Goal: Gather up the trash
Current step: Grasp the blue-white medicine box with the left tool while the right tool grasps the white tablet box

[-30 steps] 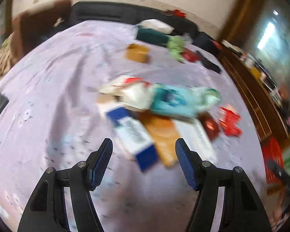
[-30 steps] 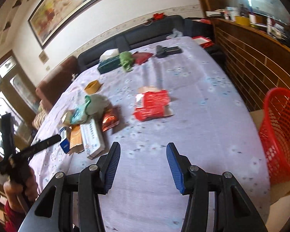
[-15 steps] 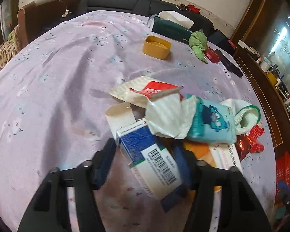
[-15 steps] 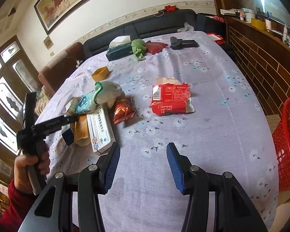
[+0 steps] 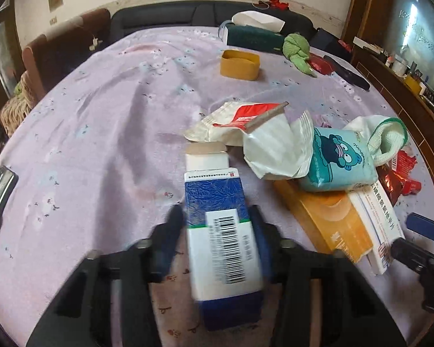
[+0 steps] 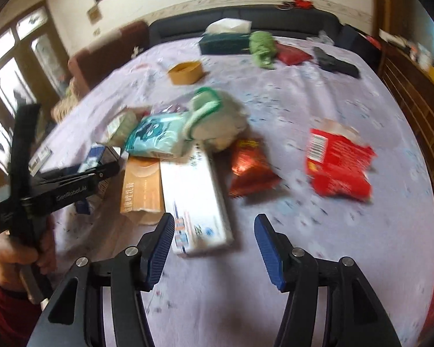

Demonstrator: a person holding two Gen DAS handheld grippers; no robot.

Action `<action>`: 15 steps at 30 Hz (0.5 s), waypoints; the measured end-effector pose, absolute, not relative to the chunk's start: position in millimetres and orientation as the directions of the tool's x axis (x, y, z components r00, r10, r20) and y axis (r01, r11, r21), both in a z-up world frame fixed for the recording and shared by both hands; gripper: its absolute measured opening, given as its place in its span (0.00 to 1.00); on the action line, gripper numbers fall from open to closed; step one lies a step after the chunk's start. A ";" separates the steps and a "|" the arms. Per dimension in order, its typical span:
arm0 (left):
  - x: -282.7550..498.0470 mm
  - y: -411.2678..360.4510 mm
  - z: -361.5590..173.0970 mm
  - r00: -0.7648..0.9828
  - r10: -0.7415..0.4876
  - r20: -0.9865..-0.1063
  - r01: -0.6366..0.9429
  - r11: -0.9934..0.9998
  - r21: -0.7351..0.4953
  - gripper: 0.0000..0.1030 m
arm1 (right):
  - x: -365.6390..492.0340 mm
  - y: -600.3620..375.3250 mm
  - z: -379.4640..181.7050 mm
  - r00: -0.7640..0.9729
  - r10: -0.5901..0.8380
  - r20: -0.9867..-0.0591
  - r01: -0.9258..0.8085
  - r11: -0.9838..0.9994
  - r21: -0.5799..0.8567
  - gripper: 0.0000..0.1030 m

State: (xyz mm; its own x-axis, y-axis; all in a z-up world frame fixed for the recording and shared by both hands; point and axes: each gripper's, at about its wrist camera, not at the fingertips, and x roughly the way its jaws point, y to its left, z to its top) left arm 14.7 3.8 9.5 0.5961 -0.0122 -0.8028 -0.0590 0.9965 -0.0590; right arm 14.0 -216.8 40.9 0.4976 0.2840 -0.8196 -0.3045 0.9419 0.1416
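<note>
Now clamped, blue-white box [image 5: 220, 231], left hand-held gripper [image 5: 217, 225]

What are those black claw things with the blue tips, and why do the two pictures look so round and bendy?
They are grabbers, like big tongs, and a person holds one in each hand. Each grabber carries a small wide-eyed camera that looks out along its two fingers, which bends the picture. One picture comes from the left grabber, the other from the right.

The left gripper has just squeezed shut on a blue and white box. The right gripper has just opened wider and holds nothing. It hovers over the table near a long white box.

In the right gripper's picture you can see the person's hand holding the other grabber.

Also on the purple cloth lie an orange box, a teal tissue pack, a red wrapper and a shiny snack bag. It is rubbish to collect.
</note>
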 end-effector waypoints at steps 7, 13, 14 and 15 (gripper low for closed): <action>-2.4 11.8 10.1 0.620 -0.087 -0.780 -0.027 0.991 -0.131 0.32 | 28.5 -189.7 24.1 0.480 0.216 -0.850 -0.360 0.932 0.034 0.65; -3.0 9.3 10.2 0.620 -0.089 -0.779 -0.023 0.991 -0.132 0.32 | 37.0 -174.5 13.7 0.493 0.174 -0.853 -0.367 0.930 -0.023 0.65; -4.2 8.3 10.3 0.622 -0.091 -0.778 -0.020 0.991 -0.132 0.32 | 36.9 -175.9 13.3 0.494 0.175 -0.851 -0.358 0.933 -0.016 0.55; -6.3 5.7 10.5 0.624 -0.087 -0.777 -0.014 0.992 -0.122 0.32 | 36.1 -176.3 13.8 0.492 0.177 -0.852 -0.355 0.935 -0.011 0.55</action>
State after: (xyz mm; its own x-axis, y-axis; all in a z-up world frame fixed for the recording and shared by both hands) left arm -6.3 5.7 10.5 0.6238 -0.0871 -0.7767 -0.0139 0.9924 -0.1224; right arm 36.1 -176.3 13.8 0.4924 0.1772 -0.8522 -0.3551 0.9348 -0.0108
